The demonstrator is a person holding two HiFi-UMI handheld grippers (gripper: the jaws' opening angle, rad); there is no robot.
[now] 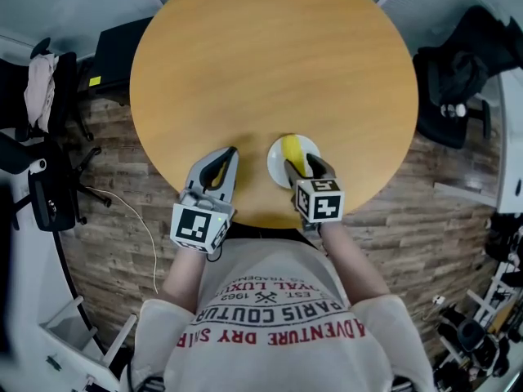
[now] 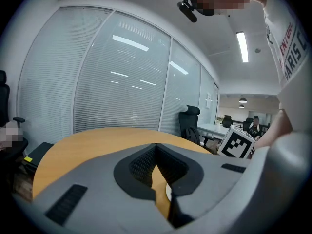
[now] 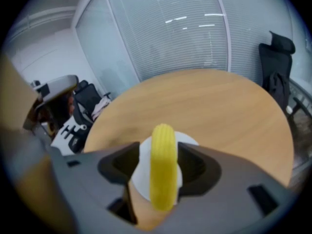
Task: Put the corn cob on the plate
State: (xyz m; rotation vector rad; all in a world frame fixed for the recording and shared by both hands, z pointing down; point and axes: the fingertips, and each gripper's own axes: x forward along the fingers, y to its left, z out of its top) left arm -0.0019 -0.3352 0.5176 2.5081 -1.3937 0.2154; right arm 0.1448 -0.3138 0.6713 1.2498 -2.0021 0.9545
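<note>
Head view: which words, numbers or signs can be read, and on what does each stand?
"PARIS COUTUR": shirt, upside down, cut off.
"EST. 1962": shirt.
"ADVENTURE DRY": shirt; the rest is unclear.
Left cube and right cube: square markers, no words.

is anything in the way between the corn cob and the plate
Nothing visible. The right gripper holds the corn cob directly over the white plate, which looks bare apart from it. The left gripper sits shut off to the left, clear of the plate.

Right gripper hides near ends of corn cob and plate
</note>
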